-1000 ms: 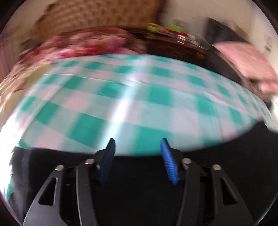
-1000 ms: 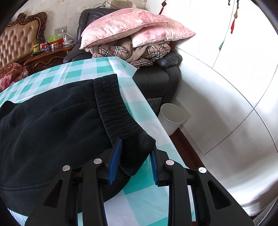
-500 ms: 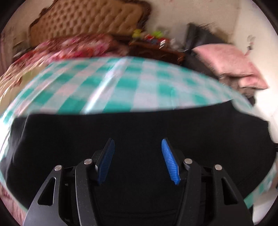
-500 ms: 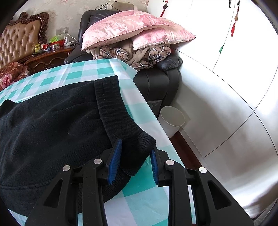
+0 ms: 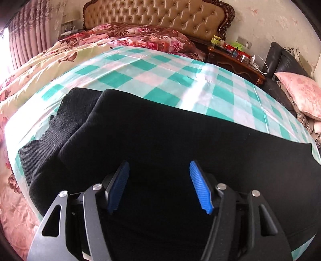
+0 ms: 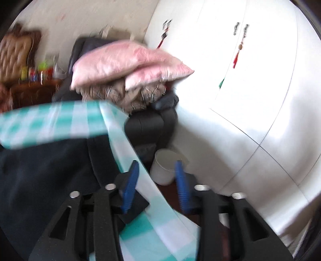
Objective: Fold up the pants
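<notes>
Your left gripper [image 5: 159, 184] hangs over the black pants [image 5: 180, 144], jaws opening, blue pads clear of the fabric, nothing pinched. Your right gripper [image 6: 156, 186] is letting go too: jaws opening, nothing between them, the pants' hem [image 6: 132, 208] lying just under the left pad, though blur makes contact hard to judge. The pants [image 6: 50, 170] lie flat across the checked cloth [image 5: 180, 80], ribbed cuff [image 5: 46, 136] doubled at the left end. Beyond sit a white bin [image 6: 166, 168], 2 pink pillows [image 6: 124, 62] on a dark chair [image 6: 152, 124], and the headboard [image 5: 156, 16].
</notes>
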Tool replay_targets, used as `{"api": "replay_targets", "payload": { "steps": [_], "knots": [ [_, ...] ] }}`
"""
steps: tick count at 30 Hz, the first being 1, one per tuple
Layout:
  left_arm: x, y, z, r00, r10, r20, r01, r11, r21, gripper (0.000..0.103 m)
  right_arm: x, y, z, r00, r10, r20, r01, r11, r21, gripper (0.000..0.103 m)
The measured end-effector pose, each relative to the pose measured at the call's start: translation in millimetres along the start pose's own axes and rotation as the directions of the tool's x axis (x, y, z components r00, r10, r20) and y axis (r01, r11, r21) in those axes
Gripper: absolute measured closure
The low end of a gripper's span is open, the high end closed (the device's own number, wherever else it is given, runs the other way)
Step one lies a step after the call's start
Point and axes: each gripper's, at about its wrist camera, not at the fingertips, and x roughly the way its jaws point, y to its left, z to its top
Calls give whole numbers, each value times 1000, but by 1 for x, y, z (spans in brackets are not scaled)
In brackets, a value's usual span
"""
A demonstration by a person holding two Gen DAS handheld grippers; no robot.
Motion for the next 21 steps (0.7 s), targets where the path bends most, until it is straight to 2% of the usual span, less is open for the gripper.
{"api": "replay_targets", "payload": {
  "steps": [1, 2, 3, 5, 7, 9, 11, 13, 17, 18, 19, 21],
  "knots": [
    [-1, -2, -1, 1000, -2, 5, 2, 1000, 4, 40, 6, 6, 8, 994, 112, -13, -113, 994, -9, 42],
    [-3, -5, -1, 1000, -22, 13, 22, 1000, 7, 40, 11, 13, 13, 982, 187, -27, -187, 982, -14, 42],
    [-3, -8, -1, 999, -37, 19, 37, 999, 14, 40, 18, 24, 19, 959, 278, -46, -279, 960, -22, 42],
    [-9, -17, -2, 998, -54, 40, 52, 998, 45, 40, 35, 49, 28, 941, 328, -85, -334, 939, -79, 43],
    [-14, -25, -4, 995, -87, 47, 83, 994, 75, 40, 61, 77, 35, 936, 326, -133, -344, 926, -153, 44],
    [-16, -30, -6, 992, -120, 39, 116, 989, 93, 41, 88, 94, 34, 947, 263, -185, -297, 935, -192, 45],
    [-18, -35, -9, 992, -119, 35, 115, 987, 111, 41, 112, 101, 29, 965, 159, -210, -208, 950, -235, 45],
    [-21, -37, -12, 989, -141, 33, 137, 984, 111, 41, 128, 98, 22, 964, 143, -224, -192, 957, -219, 45],
    [-36, -49, -24, 987, -150, 65, 137, 976, 167, 41, 117, 99, 17, 982, 91, -163, -127, 966, -227, 45],
    [-42, -56, -29, 984, -159, 73, 142, 970, 198, 41, 104, 94, 19, 984, 106, -142, -133, 971, -197, 45],
    [-46, -61, -32, 983, -167, 77, 146, 964, 220, 41, 88, 89, 19, 980, 154, -127, -175, 970, -168, 45],
    [-48, -70, -41, 981, -185, 63, 162, 950, 267, 41, 60, 90, 15, 973, 204, -112, -220, 963, -157, 45]
  ]
}}
